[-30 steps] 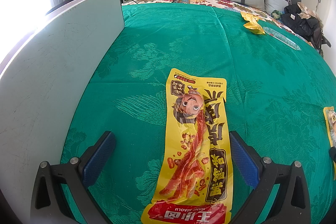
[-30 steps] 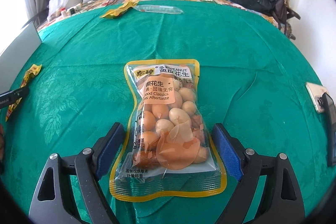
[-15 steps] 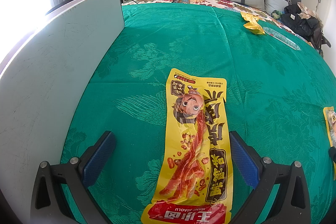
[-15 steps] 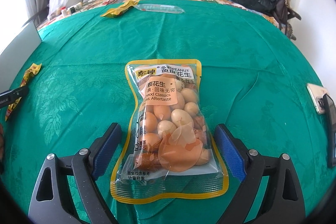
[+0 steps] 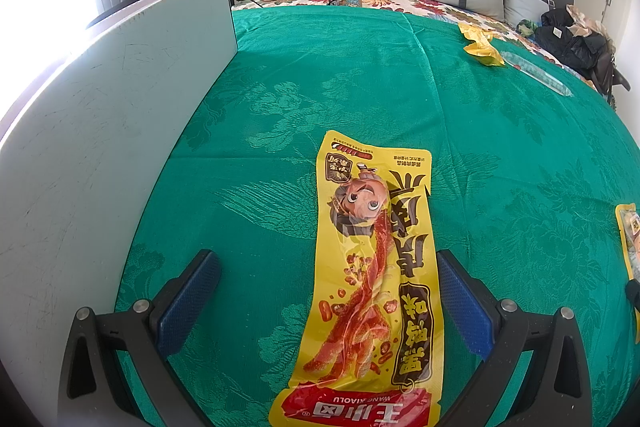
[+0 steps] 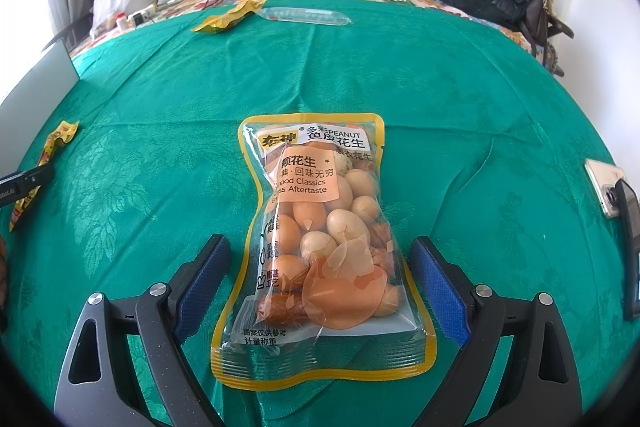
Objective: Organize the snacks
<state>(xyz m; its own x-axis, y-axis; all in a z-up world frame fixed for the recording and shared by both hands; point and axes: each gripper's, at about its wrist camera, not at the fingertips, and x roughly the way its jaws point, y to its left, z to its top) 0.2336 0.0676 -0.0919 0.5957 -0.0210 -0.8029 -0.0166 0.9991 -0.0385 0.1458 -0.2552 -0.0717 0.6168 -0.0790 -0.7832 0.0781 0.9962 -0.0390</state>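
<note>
1. Nothing looks sorted yet: the snacks lie scattered over the bed (image 6: 460, 75), which is spread with a green cloth, and neither gripper has hold of a packet.

2. The left gripper (image 5: 328, 291) is spread wide. Its blue pads stand either side of the long yellow spicy-strip packet (image 5: 372, 275), which lies flat on the cloth. The right pad is just beside the packet's edge and the left pad is apart from it.

3. The right gripper (image 6: 320, 271) is likewise wide apart, straddling the clear peanut bag (image 6: 320, 239) with the yellow border. The bag lies flat with its printed top pointing away, and neither pad touches it (there is a gap on both sides).

4. Two more items lie at the far end of the cloth near the pillows: a crumpled yellow wrapper (image 6: 228, 19) and a long clear packet (image 6: 304, 15), touching or nearly so.

5. A pale flat board (image 5: 104, 131) stands along the left side of the bed. Whether it marks the place where the snacks should go I cannot tell, since no tray or box shows.

6. My reading is that the task is at or near its start. Both packets are lined up for a grasp, but closing, lifting and placing are all still to do, as are the two far items.
</note>
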